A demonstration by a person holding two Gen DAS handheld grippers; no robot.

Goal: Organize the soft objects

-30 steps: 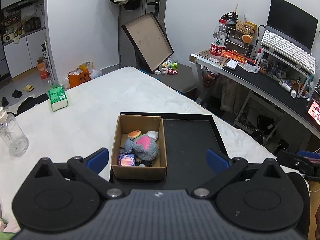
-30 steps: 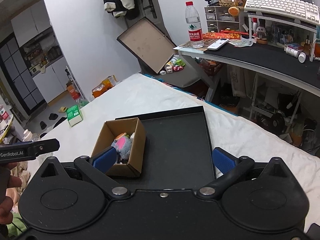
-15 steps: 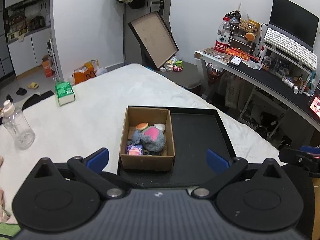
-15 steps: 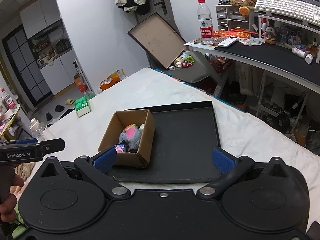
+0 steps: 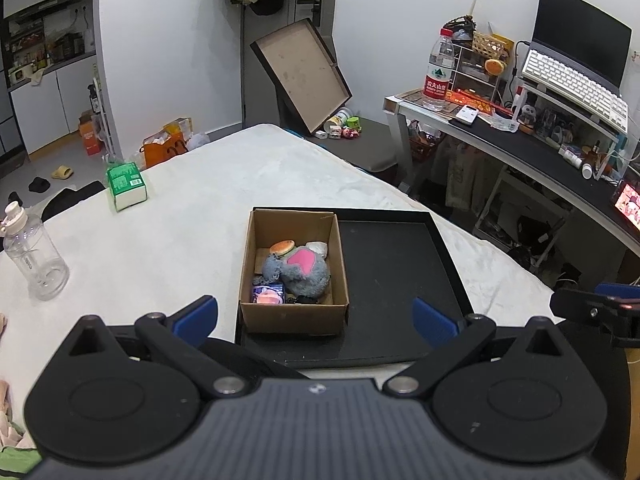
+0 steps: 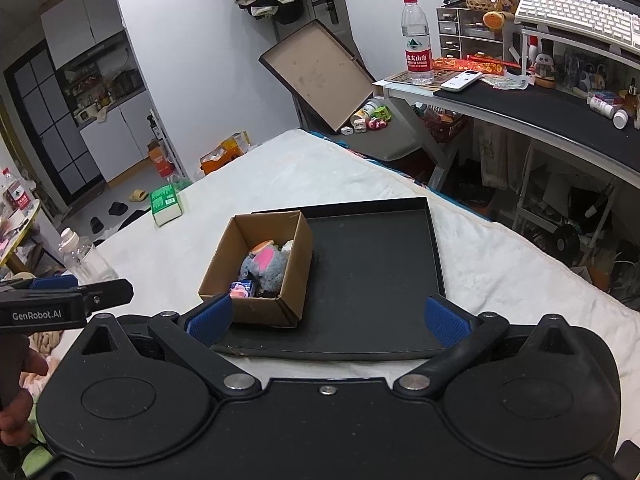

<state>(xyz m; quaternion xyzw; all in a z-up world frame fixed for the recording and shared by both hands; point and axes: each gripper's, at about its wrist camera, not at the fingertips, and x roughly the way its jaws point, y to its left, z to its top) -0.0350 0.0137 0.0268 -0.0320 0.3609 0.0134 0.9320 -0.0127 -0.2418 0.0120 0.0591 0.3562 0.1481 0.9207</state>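
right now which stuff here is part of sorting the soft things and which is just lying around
Job:
cardboard box
grey plush toy
burger toy
black tray

Lying about:
green tissue pack
clear bottle
water bottle

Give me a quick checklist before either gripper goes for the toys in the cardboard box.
1. Left gripper open and empty: ok.
2. Right gripper open and empty: ok.
3. Cardboard box upright with its top open, on the left part of the black tray: ok.
4. Grey plush toy lies uppermost in the box, reachable from above: ok.
5. Rest of the tray bare for setting toys down: ok.
6. Small items under the plush identifiable: cannot tell.
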